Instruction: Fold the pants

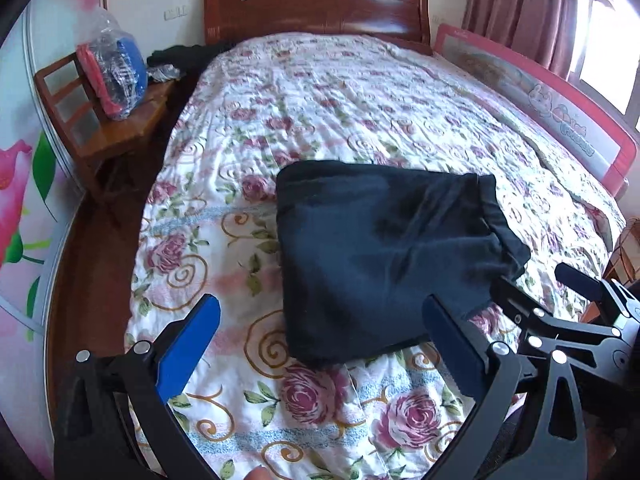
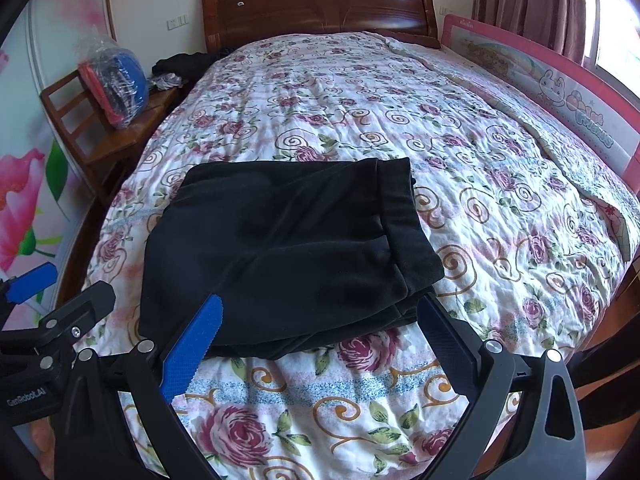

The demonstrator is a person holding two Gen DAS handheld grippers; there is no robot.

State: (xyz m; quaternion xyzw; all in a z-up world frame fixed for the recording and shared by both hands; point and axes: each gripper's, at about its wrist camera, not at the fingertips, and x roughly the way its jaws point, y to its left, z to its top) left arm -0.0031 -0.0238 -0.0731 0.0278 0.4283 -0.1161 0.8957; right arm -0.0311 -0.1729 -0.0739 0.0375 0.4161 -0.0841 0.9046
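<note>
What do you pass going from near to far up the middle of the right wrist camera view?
Right gripper with its fingers spread → folded black pants lying on the quilt → open stretch of flowered quilt → wooden headboard against the wall.

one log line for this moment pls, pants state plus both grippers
pants: folded bundle on bed | left gripper: open, holding nothing | right gripper: open, holding nothing, at near edge of pants
</note>
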